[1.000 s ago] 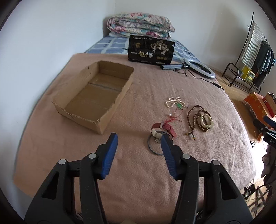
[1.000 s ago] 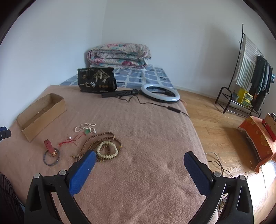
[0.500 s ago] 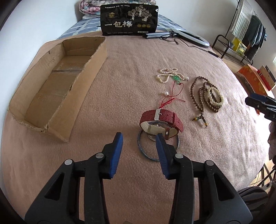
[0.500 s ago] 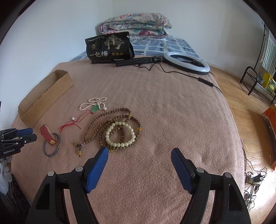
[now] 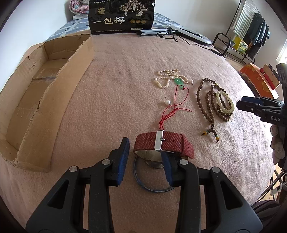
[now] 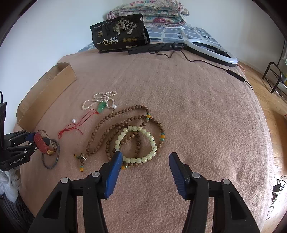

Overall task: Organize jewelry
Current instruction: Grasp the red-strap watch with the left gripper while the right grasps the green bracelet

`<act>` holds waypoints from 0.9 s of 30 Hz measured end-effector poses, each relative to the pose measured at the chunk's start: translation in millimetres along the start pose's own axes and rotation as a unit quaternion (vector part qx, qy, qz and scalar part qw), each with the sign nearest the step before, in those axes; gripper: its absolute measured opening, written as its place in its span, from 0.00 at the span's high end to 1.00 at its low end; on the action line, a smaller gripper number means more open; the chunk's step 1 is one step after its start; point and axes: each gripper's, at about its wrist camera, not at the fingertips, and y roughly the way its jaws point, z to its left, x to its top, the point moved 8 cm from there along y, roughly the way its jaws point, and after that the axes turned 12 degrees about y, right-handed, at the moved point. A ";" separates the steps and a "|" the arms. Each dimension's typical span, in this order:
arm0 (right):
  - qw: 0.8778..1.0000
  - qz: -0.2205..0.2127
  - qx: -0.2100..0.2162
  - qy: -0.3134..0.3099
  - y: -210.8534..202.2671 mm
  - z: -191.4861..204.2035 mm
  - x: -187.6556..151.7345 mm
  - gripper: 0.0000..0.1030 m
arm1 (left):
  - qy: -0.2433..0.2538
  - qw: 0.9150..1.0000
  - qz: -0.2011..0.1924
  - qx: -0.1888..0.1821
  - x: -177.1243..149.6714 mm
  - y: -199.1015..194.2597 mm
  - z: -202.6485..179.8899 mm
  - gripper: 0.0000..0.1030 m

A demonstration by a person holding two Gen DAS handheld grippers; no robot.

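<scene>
The left gripper (image 5: 145,157) has been narrowing; its jaws stand part open around the near end of the red watch (image 5: 164,146), not yet pinching it. It should probably settle lower, then squeeze across the strap. The watch's long axis runs crosswise to the jaws.

The right gripper (image 6: 144,161), jaws closing but empty, straddles the pale bead bracelet (image 6: 137,144).

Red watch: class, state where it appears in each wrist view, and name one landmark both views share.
Left wrist view: red watch low centre, just ahead of the claw tips.
Right wrist view: red watch at the far left edge, mid-height.
Shared landmark: black snack bag at the blanket's far end.
</scene>
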 end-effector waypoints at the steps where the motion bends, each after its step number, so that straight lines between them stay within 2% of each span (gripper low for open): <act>1: 1.000 0.002 0.002 0.005 2.8 -1.0 1.6 0.50 | 0.003 1.000 0.000 -0.001 0.7 1.3 -1.6 0.65; 3: 1.000 0.006 0.009 0.013 8.2 -3.5 5.4 0.57 | 0.004 1.000 0.003 -0.002 1.6 5.4 -2.3 0.73; 8: 1.000 0.015 0.015 0.013 22.7 -5.2 13.7 0.64 | -0.006 1.000 0.004 -0.008 2.8 11.6 0.1 0.82; 13: 1.000 0.024 0.014 0.000 35.7 -1.4 15.3 0.65 | -0.015 1.000 0.001 -0.010 4.6 13.4 3.6 0.91; 17: 1.000 0.025 0.009 -0.002 42.1 -1.5 17.8 0.71 | -0.029 0.999 -0.001 -0.017 4.7 14.3 7.5 0.93; 23: 0.999 0.033 0.019 -0.004 42.3 1.6 17.8 0.91 | -0.028 0.999 -0.008 -0.015 6.0 12.0 7.2 0.95; 27: 0.999 0.032 0.028 -0.004 39.0 5.5 16.9 0.95 | -0.020 1.000 -0.017 -0.009 7.9 7.0 4.0 0.97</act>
